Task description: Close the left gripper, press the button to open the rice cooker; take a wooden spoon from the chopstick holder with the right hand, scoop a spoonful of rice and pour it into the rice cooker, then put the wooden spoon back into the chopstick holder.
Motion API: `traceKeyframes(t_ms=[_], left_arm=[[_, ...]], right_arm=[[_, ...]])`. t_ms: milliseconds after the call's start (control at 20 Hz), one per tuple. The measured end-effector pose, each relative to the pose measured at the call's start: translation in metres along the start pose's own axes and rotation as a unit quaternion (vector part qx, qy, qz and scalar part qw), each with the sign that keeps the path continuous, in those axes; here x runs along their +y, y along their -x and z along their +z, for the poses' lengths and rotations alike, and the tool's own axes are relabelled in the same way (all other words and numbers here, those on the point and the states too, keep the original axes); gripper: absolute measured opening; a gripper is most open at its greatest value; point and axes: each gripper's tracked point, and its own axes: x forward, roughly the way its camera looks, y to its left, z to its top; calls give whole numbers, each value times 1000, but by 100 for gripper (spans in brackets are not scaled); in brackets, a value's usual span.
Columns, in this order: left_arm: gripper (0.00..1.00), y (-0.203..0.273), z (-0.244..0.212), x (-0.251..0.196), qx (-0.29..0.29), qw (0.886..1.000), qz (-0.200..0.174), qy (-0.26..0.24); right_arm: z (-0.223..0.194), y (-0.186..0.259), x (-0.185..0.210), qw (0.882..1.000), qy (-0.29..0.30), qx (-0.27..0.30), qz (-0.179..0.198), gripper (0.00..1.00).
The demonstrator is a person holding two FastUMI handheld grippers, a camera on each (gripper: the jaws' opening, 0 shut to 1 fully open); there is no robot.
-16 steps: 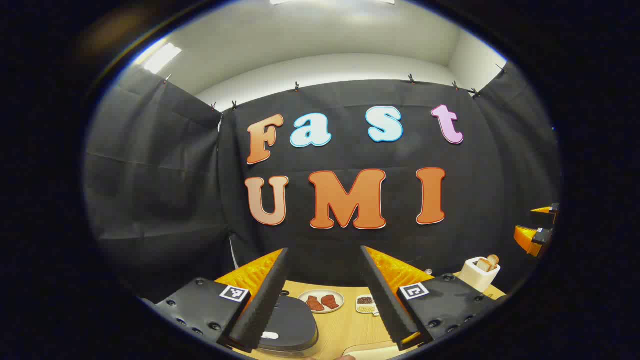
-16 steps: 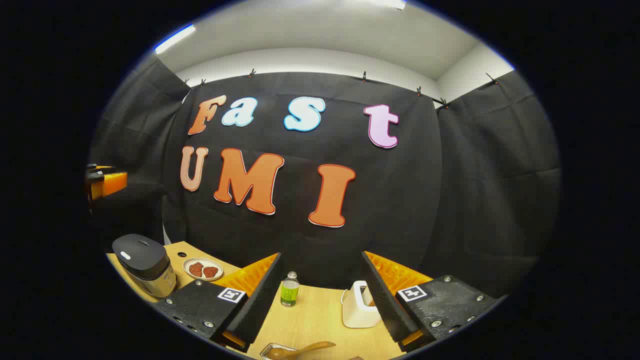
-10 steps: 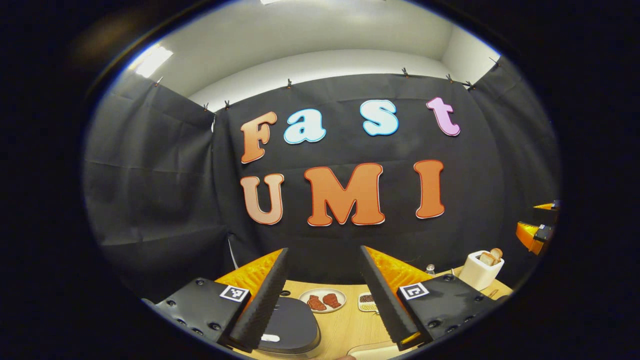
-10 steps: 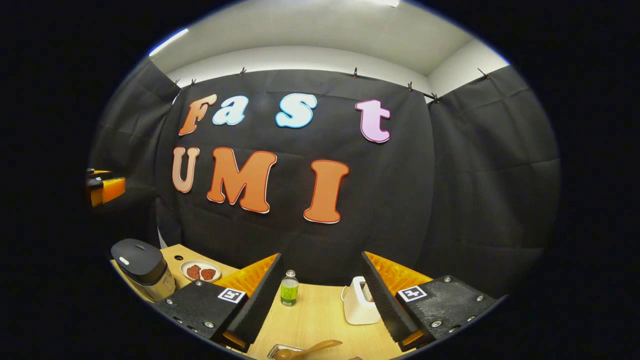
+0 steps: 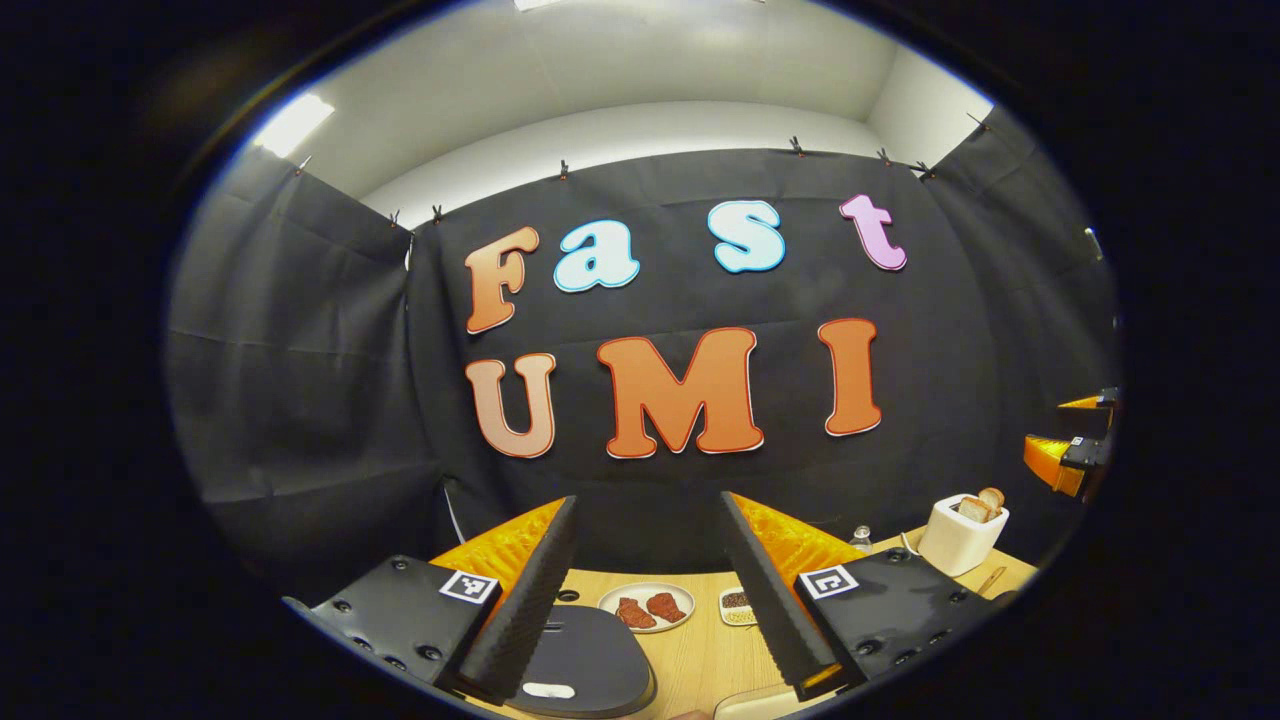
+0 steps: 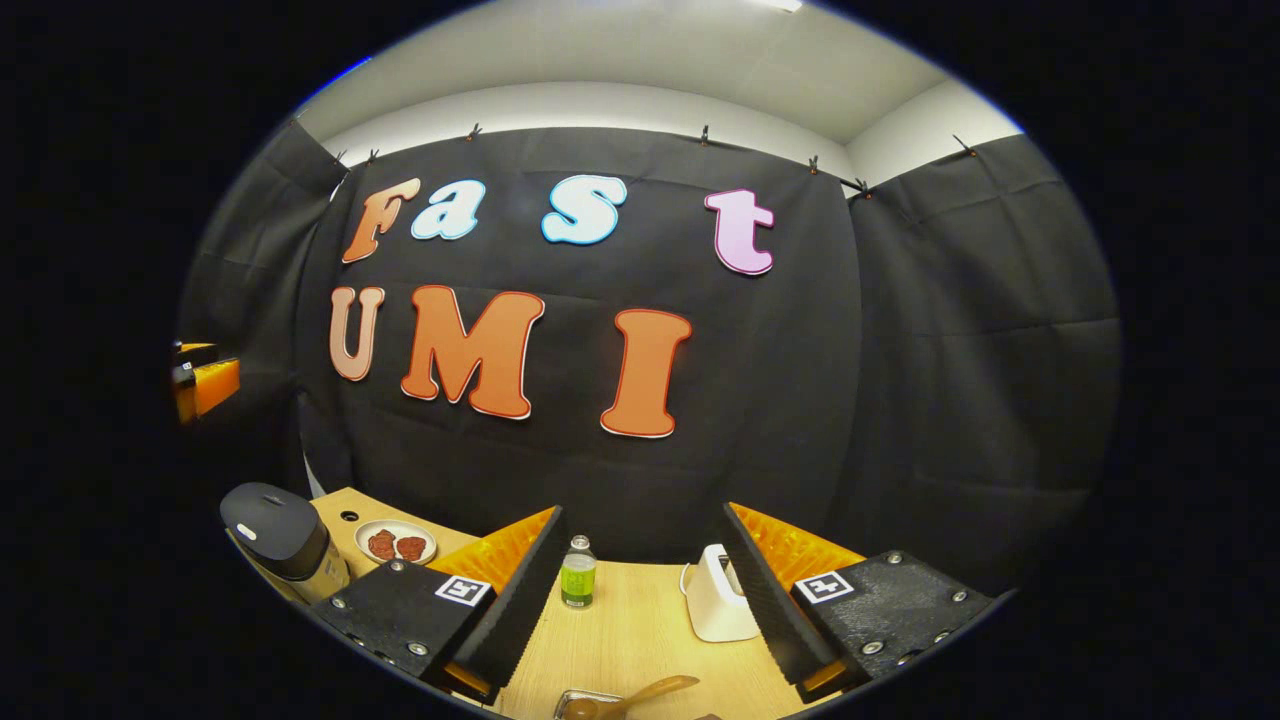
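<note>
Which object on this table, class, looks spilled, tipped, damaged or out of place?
Nothing stands out. The rice cooker stands upright with its lid shut, the green bottle and toaster are upright, and the plate sits flat.

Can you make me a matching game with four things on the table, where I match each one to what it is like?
Things:
1. dark-lidded rice cooker
2. round white plate
3. small bottle of green liquid
4. white toaster

What it is like:
A. bread slices stick out of the top
B. lid is down
C. stands upright between the right gripper's fingers in the right gripper view
D. two reddish pieces of food lie on it

Pairs: 1-B, 2-D, 3-C, 4-A
</note>
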Motion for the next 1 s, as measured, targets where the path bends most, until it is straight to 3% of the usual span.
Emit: traceKeyframes(t_ms=[50, 200, 550, 750, 850, 950, 1000], left_arm=[[88, -1, -1, 1, -2, 1000, 0, 2], [100, -3, -4, 7, -1, 1000, 3, 5], [100, -6, -8, 31, 4, 1000, 22, 1], [53, -9, -11, 37, 14, 1000, 19, 4], [29, -15, -11, 58, 20, 998, 52, 4], [5, -22, -21, 61, 45, 998, 47, 12], [8, -27, -26, 73, 71, 995, 62, 15]], right_arm=[[1, -1, 3, 1000, 0, 0, 2, 95], [2, -3, 10, 1000, 3, 1, 6, 95], [-3, -1, 7, 1000, 6, 8, 0, 95], [-4, 3, 3, 1000, 1, 10, -6, 95], [-5, 5, 2, 1000, 1, 11, -9, 95], [-7, 10, -3, 1000, 3, 14, -16, 95], [-9, 13, -6, 1000, 4, 15, -20, 95]])
